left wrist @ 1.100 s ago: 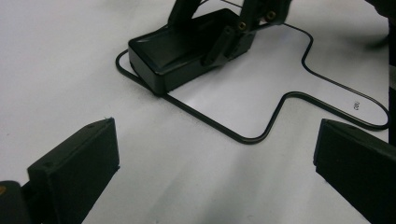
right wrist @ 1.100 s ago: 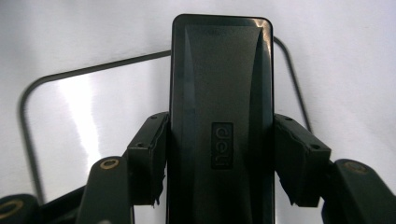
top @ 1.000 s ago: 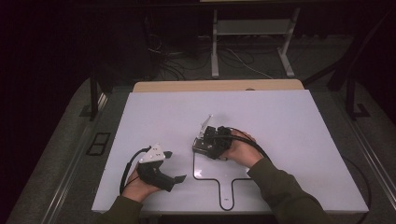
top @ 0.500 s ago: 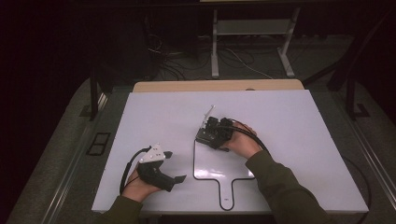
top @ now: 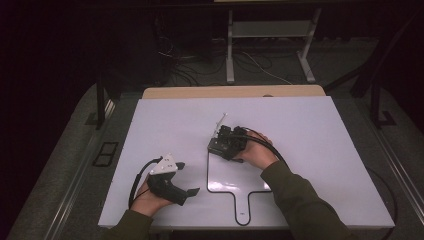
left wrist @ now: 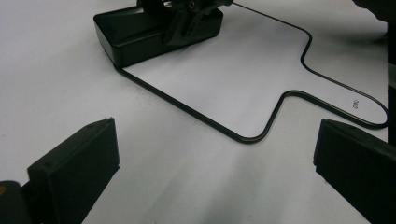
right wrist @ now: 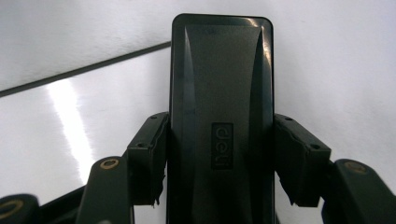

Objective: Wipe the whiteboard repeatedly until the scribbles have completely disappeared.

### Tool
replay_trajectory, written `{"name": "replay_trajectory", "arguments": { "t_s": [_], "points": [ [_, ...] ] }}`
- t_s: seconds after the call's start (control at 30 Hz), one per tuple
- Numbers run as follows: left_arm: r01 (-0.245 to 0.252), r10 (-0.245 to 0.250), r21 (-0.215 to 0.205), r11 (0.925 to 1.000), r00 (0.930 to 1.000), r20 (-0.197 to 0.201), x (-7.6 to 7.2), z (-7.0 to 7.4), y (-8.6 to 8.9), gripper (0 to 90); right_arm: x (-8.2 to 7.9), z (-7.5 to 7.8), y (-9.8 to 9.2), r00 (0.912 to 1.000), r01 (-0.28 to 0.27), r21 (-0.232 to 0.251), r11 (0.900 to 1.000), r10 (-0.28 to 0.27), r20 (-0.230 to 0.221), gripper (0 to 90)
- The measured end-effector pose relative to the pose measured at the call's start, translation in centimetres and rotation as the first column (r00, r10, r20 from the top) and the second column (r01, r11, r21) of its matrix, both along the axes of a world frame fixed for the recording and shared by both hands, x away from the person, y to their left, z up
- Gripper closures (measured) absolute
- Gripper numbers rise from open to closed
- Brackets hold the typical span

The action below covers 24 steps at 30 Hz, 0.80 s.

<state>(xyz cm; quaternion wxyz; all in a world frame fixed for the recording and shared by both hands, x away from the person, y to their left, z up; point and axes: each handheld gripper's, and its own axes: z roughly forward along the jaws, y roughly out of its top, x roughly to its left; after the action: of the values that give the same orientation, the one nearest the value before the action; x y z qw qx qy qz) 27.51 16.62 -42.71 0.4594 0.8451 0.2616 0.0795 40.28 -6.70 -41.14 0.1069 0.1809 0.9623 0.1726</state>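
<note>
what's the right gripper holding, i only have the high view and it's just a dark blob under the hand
Observer: A flat black rectangular block; the right gripper view shows it clamped between the right gripper's jaws, one on each long side.
Operator: any marking on it
Observer: Yes, a small embossed label on its top face, reading something like "dell".
Operator: is it off the table or down
Observer: The left gripper view shows it resting on the white table, at the corner of the black outline.
Operator: left gripper got anything
Observer: No, the left gripper is open, with bare table between its jaws.
</note>
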Motion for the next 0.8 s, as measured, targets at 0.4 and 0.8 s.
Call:
{"name": "replay_trajectory", "arguments": {
  "t_s": [0.4, 0.8],
  "points": [
    [-0.001, 0.001, -0.003, 1.0000, 1.0000, 0.000, 0.0, 0.0, 0.1, 0.0, 0.1, 0.1, 0.2, 1.0000, -0.005, -0.029, 1.000, 0.005, 0.004, 39.1],
    [0.002, -0.002, 0.002, 1.0000, 1.0000, 0.000, 0.0, 0.0, 0.0, 0.0, -3.4, 0.2, 0.9, 0.9937, -0.111, -0.037, 0.993, 0.110, -0.021, 39.1]
  ]
}}
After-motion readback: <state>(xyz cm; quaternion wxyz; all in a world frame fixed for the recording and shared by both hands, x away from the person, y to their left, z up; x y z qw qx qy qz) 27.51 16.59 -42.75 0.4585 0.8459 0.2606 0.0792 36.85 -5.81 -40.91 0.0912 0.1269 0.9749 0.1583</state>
